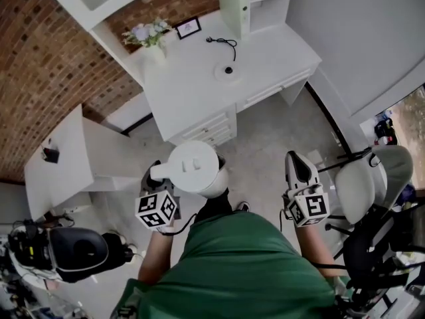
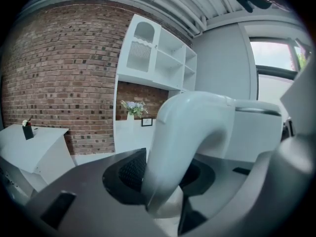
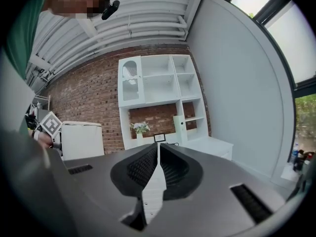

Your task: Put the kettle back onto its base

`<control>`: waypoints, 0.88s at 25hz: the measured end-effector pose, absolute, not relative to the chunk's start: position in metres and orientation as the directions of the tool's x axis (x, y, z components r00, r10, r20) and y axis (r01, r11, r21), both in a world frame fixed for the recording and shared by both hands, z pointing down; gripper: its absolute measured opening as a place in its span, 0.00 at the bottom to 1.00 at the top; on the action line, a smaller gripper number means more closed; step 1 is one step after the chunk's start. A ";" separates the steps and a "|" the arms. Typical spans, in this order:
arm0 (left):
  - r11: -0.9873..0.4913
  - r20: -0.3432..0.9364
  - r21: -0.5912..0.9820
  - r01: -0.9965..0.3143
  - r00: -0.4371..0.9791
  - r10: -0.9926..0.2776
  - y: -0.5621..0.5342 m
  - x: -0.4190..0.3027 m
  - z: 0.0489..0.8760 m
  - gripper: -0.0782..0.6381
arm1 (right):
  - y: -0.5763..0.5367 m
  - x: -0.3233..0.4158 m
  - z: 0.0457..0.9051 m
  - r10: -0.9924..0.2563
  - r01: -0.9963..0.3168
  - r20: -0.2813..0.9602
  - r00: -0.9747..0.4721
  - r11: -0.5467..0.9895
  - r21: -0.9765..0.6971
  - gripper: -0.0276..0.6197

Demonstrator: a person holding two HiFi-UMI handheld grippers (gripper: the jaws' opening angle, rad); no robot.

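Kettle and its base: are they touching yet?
Apart. Head view: the kettle hangs in the left gripper over the floor; the base sits bare on the desk.

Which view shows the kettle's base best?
The head view: the base sits in plain sight on the desk. In the left gripper view the kettle handle blocks that part of the desk; in the right gripper view I cannot make it out.
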State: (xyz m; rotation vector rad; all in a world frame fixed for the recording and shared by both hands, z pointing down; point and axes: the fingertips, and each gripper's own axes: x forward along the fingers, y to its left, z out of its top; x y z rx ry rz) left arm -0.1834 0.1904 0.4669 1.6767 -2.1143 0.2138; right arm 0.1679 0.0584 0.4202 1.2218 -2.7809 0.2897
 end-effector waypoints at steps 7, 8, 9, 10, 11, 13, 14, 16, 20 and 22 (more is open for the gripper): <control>0.172 0.406 0.134 -0.976 -0.104 -0.908 0.090 -0.219 0.466 0.33 | -0.009 0.138 0.427 -0.770 -0.794 0.193 -0.608 0.596 -0.122 0.10; 0.160 0.399 0.129 -0.979 -0.096 -0.912 0.075 -0.222 0.463 0.33 | -0.017 0.135 0.427 -0.773 -0.798 0.199 -0.602 0.591 -0.120 0.10; 0.146 0.393 0.121 -0.982 -0.087 -0.915 0.061 -0.226 0.460 0.33 | -0.025 0.130 0.426 -0.778 -0.803 0.204 -0.595 0.584 -0.115 0.10; 0.131 0.389 0.112 -0.985 -0.078 -0.918 0.047 -0.231 0.457 0.33 | -0.033 0.125 0.425 -0.783 -0.809 0.208 -0.587 0.578 -0.108 0.10; 0.116 0.384 0.105 -0.988 -0.067 -0.921 0.033 -0.237 0.455 0.33 | -0.040 0.118 0.423 -0.788 -0.815 0.212 -0.578 0.570 -0.101 0.10; 0.090 0.375 0.100 -0.991 -0.046 -0.926 0.006 -0.250 0.452 0.33 | -0.055 0.103 0.419 -0.797 -0.825 0.218 -0.563 0.557 -0.092 0.10; 0.079 0.370 0.102 -0.992 -0.036 -0.928 -0.007 -0.256 0.451 0.33 | -0.061 0.097 0.419 -0.801 -0.829 0.219 -0.558 0.553 -0.089 0.10; 0.056 0.362 0.106 -0.993 -0.014 -0.932 -0.032 -0.267 0.449 0.33 | -0.074 0.086 0.418 -0.807 -0.835 0.221 -0.547 0.544 -0.080 0.10; 0.016 0.360 0.109 -0.994 0.025 -0.933 -0.078 -0.283 0.451 0.33 | -0.100 0.069 0.417 -0.823 -0.850 0.223 -0.522 0.522 -0.065 0.10; -0.002 0.359 0.117 -0.993 0.044 -0.932 -0.098 -0.292 0.453 0.33 | -0.112 0.060 0.416 -0.834 -0.862 0.225 -0.504 0.503 -0.067 0.10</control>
